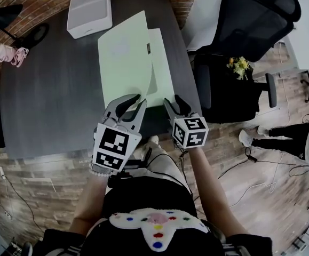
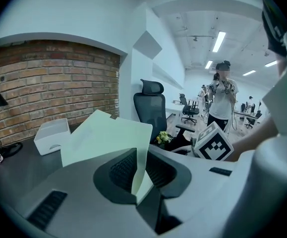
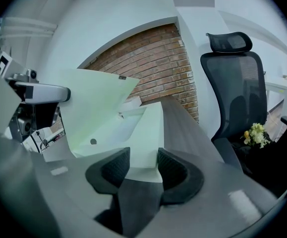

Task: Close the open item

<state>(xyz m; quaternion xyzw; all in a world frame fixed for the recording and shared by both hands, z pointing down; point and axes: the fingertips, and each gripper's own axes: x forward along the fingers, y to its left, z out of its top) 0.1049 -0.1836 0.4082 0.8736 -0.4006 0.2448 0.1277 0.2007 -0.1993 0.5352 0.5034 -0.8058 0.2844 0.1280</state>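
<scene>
A pale green folder (image 1: 126,57) lies open on the dark table (image 1: 53,100), its cover (image 3: 96,103) lifted off the lower sheet (image 1: 159,63). My left gripper (image 1: 131,103) is at the cover's near corner. In the left gripper view the thin cover (image 2: 108,138) runs between the pads, and the left gripper (image 2: 142,175) is shut on its edge. My right gripper (image 1: 175,104) hovers at the lower sheet's near edge. In the right gripper view the right gripper (image 3: 142,170) is open, with the lower sheet's (image 3: 138,128) near edge showing between the pads, which stand clear of it.
A white box (image 1: 89,12) stands at the table's far end, with a lamp base (image 1: 34,33) and a pink bundle (image 1: 10,53) at the far left. A black office chair (image 1: 239,47) holding yellow flowers (image 1: 239,65) is right of the table. A person (image 2: 222,100) stands farther off.
</scene>
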